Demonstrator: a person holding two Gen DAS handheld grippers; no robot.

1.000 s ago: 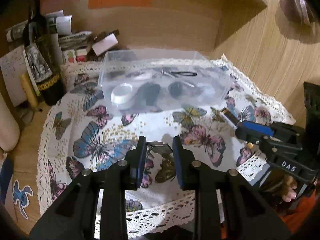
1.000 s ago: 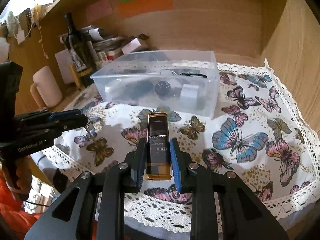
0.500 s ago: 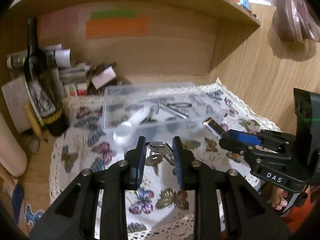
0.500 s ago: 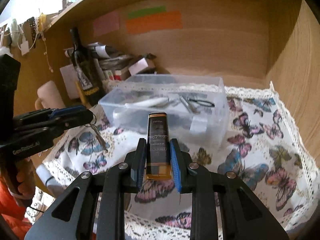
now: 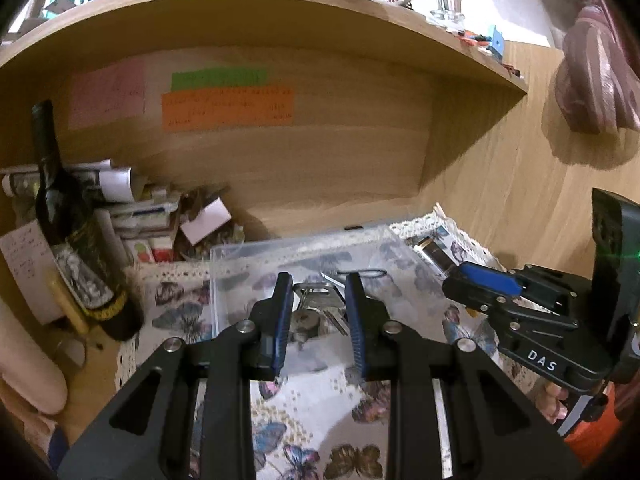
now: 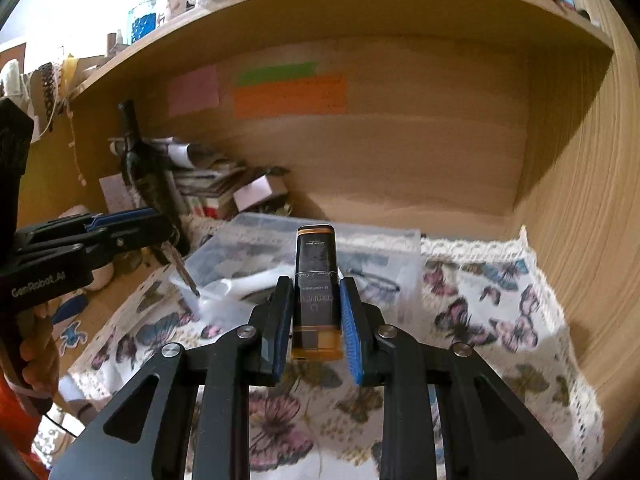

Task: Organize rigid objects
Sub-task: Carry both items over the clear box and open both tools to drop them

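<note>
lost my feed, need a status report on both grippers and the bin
Left gripper shut on keys. Right gripper shut on lighter. Both raised near clear bin. Nothing in the way.

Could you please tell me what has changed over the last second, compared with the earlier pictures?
Both tools have risen off the butterfly cloth and moved toward the clear plastic box. The left tool carried its keys up; the right tool carried the black-and-gold lighter. Both grips stayed shut, nothing was let go, and the box and wine bottle stayed put.
</note>
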